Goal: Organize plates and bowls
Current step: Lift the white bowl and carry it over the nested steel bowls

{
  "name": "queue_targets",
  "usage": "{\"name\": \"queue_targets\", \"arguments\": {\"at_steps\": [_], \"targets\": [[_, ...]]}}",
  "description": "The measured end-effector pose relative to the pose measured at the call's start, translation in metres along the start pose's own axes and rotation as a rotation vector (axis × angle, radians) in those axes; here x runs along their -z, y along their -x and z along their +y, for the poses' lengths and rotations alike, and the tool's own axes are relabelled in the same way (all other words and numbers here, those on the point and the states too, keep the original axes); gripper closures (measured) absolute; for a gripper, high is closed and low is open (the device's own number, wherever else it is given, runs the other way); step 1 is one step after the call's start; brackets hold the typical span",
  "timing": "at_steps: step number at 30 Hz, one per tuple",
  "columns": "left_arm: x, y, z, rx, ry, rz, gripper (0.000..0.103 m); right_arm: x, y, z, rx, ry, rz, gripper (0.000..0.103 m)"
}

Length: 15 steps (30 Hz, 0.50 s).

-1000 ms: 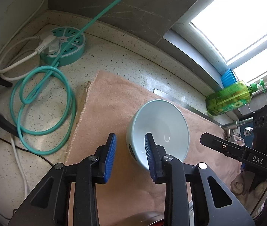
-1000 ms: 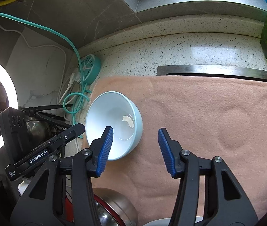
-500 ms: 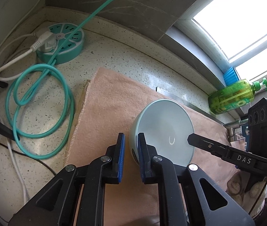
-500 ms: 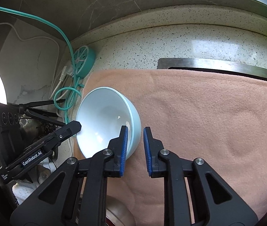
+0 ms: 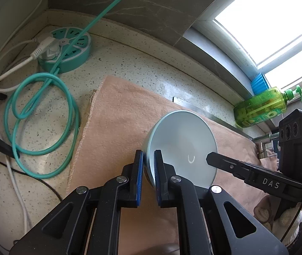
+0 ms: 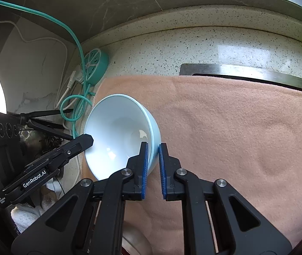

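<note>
The pale blue bowl (image 5: 180,146) sat on the pink cloth (image 5: 117,114) covering the bench (image 5: 129,63), toward the cloth's left side. Both grippers had it by the rim: the left gripper (image 5: 148,165) had closed its fingers on the near-left wall, and the right gripper (image 6: 153,161) pinched the opposite side. With two thin grips on a smooth, curved wall, uneven lifting could tilt the bowl or let it slip, probably onto the cloth.
</note>
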<state>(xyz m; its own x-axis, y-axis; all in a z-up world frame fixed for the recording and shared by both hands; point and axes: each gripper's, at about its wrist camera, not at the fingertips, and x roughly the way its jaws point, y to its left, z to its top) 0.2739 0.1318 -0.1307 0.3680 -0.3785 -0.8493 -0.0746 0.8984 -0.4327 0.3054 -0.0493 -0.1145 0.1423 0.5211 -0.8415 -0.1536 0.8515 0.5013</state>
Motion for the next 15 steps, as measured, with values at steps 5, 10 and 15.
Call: {"name": "queue_targets", "arguments": {"at_steps": [5,10,15], "targets": [[0.004,0.013,-0.001,0.008,0.002,-0.018,0.095,0.004,0.013,0.008,-0.005,0.018,-0.011,0.093],[0.011,0.031,-0.004,0.026,0.003,-0.045,0.095,0.012,0.031,0.017,-0.022,0.039,-0.030,0.093],[0.021,0.051,-0.008,0.037,-0.006,-0.071,0.095,0.022,0.050,0.025,-0.047,0.054,-0.048,0.093]]}}
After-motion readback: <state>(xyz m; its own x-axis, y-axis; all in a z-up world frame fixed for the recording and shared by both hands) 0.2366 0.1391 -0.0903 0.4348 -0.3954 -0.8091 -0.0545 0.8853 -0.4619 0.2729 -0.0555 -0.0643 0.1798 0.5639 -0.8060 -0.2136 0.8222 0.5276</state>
